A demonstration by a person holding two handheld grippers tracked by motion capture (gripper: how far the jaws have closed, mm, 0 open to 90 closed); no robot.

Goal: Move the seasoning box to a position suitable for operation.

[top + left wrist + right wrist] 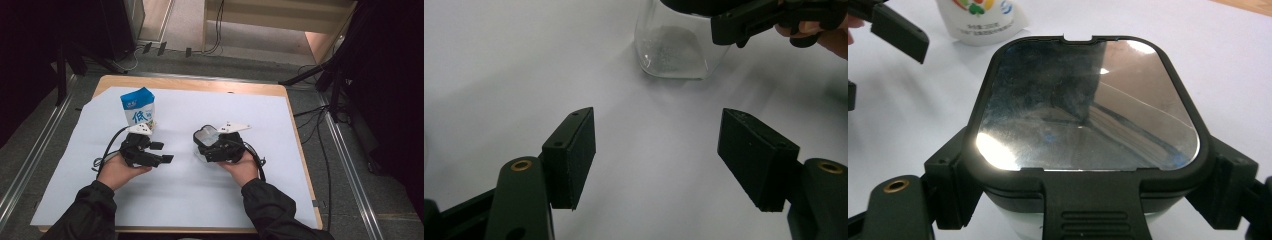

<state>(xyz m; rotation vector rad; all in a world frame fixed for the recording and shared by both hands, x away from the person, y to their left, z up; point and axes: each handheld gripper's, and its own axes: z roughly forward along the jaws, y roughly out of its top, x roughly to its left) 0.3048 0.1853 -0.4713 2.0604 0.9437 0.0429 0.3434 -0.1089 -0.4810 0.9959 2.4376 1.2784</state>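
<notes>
at the left we note a blue-and-white milk carton (138,107) standing upright on the white sheet (75,165), just behind the left gripper (162,152). the left gripper sits low over the sheet with its jaws spread wide and nothing between them; the left gripper view shows bare paper in the gap. it holds nothing.

toward the middle we find the clear jar (674,50), a square glass container with a black-framed mirrored lid (1088,105) and a front latch (1093,215). it stands on the sheet, well apart from the carton and ahead of the left jaws. the right gripper (220,145) has the jar by the lid frame: in the right gripper view one pad presses on each side of the rim, so we judge the grip closed and seated.

we judge the step in hand to be settling or steadying the jar so the lid can be worked. to do it well, we advise keeping the right grip square on the frame and the jar flat on the sheet, not tilted. the left gripper should approach level, aiming at the glass body below the lid, and close gently, since the glass looks smooth and likely to slip.
</notes>
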